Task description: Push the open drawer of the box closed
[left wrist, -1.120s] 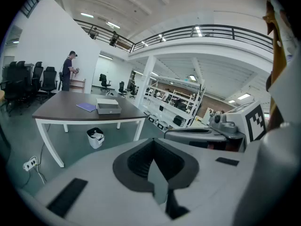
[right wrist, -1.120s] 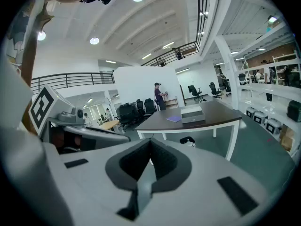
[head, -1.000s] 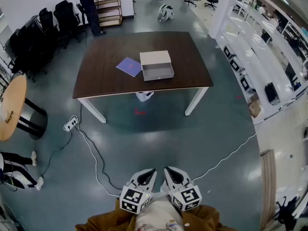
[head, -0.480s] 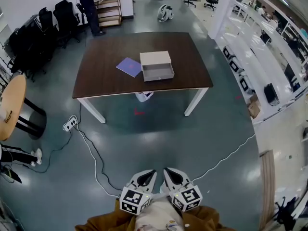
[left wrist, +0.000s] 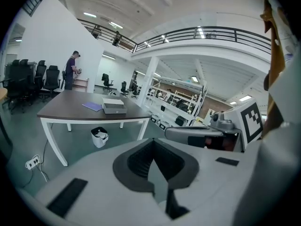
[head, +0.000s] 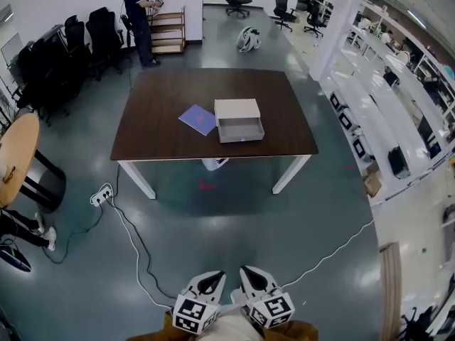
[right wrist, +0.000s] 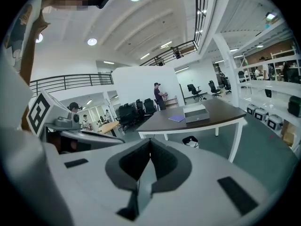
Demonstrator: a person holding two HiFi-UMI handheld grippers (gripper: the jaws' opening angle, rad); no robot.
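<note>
The person is nearing the table (head: 156, 119); the box (head: 237, 109) is waiting well ahead, drawer (head: 241, 129) unpushed. The left gripper (head: 213, 280) and right gripper (head: 248, 275) are hanging closed, empty.

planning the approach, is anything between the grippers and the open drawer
Nothing visible does. Only floor lies between the left gripper, the right gripper and the table. The drawer front faces them; the notebook lies beside the box, off the drawer's path.

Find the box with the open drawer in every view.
Head view: box upper middle, on the table.
Left gripper view: box left of centre, small.
Right gripper view: box right of centre.
Shared landmark: purple sheet lying beside it.
</note>
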